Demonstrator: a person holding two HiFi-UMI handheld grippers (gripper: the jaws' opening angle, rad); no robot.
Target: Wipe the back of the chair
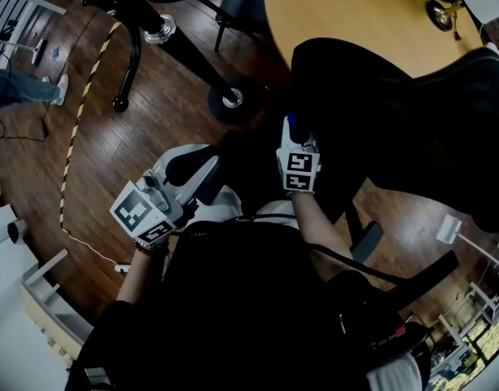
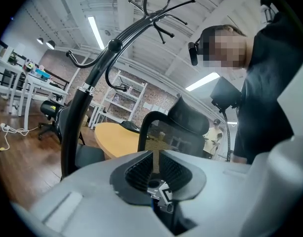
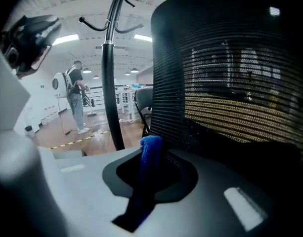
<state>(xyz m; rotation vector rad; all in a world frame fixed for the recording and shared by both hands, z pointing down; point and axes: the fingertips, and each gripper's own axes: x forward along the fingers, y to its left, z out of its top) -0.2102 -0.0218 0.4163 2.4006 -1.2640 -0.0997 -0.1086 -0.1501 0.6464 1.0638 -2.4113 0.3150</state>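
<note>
A black mesh office chair stands at the right of the head view, its back (image 1: 371, 112) turned toward me. My right gripper (image 1: 296, 133) is shut on a blue cloth (image 1: 292, 121), whose tip sits at the left edge of the chair back. In the right gripper view the cloth (image 3: 149, 167) sticks up between the jaws, and the mesh (image 3: 230, 83) fills the right side, very close. My left gripper (image 1: 196, 163) hangs lower and to the left, away from the chair. Its jaws (image 2: 156, 157) stand together but for a thin slit, with nothing in them.
A round wooden table (image 1: 355, 15) lies beyond the chair. A black coat stand (image 2: 92, 83) rises to the left, its base (image 1: 229, 100) on the wooden floor. A person (image 3: 77, 95) stands far off. Yellow-black floor tape (image 1: 78, 120) runs along the left.
</note>
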